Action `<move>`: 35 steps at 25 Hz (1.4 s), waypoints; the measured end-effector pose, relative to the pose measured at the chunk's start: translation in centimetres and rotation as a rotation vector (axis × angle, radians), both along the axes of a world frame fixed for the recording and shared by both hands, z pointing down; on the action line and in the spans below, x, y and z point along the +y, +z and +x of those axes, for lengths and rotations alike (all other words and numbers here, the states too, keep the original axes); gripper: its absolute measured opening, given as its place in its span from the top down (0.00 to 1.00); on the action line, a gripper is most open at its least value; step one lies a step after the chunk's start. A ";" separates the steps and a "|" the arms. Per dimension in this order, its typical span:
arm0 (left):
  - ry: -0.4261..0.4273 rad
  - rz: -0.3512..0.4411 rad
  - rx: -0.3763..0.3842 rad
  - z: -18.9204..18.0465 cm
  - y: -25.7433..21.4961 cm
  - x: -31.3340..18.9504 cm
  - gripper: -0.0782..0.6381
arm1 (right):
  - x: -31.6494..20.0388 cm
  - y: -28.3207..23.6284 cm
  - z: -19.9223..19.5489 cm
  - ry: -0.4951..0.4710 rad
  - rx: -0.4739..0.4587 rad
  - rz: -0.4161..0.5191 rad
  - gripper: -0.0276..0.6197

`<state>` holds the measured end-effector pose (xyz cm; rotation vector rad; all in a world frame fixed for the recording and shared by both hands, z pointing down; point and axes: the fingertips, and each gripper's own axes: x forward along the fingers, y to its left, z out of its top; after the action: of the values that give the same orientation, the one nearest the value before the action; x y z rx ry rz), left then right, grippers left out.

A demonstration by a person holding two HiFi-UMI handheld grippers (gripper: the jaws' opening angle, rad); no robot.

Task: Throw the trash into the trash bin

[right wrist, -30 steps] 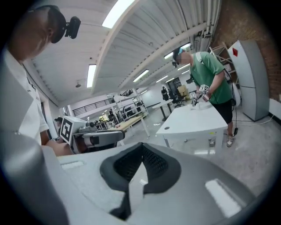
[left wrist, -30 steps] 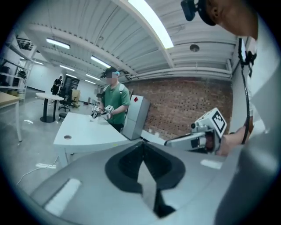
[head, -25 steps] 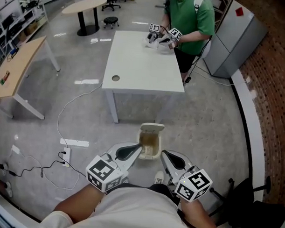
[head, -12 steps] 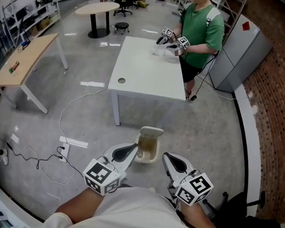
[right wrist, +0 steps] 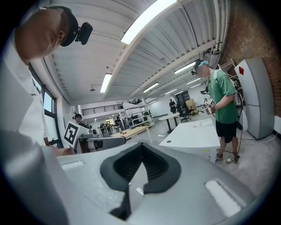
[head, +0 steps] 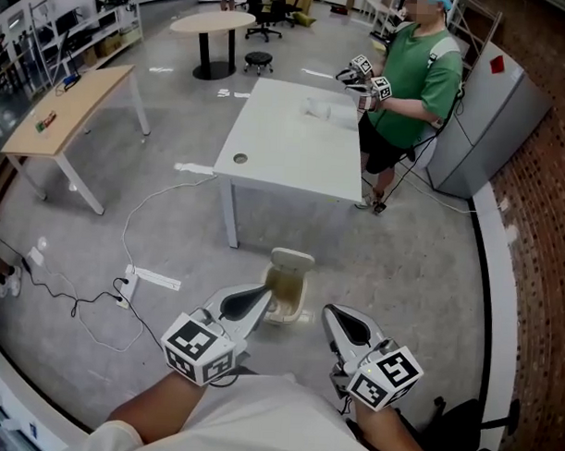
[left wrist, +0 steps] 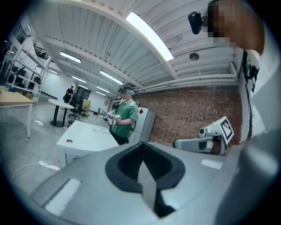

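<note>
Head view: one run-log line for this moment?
left hand-held gripper: shut, empty | right hand-held gripper: shut, empty | trash bin: lid up, just ahead of both | table: beyond bin

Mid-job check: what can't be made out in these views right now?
Trash bin contents: head view, too small and dim; left tongs cover its left edge.
Pale item on the white table: head view, too small to identify.
Trash bin in both gripper views: outside the frame; they look level across the room.
</note>
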<state>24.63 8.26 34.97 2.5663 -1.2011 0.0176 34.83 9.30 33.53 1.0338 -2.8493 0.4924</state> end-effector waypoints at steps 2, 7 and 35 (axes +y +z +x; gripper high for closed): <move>-0.013 0.004 -0.003 0.6 0.0 0.6 0.88 | 0.7 0.2 0.8 -0.003 -0.002 0.006 0.95; -0.045 0.020 -0.017 2.8 0.0 0.9 0.88 | 0.7 0.4 3.7 -0.004 -0.003 0.021 0.95; 0.079 0.031 -0.071 0.1 0.5 -0.5 0.88 | -0.1 1.5 0.6 0.125 -0.002 -0.001 0.95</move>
<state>24.71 7.77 35.50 2.6593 -1.1319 0.1098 35.44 9.15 35.08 1.2169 -2.7978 0.5044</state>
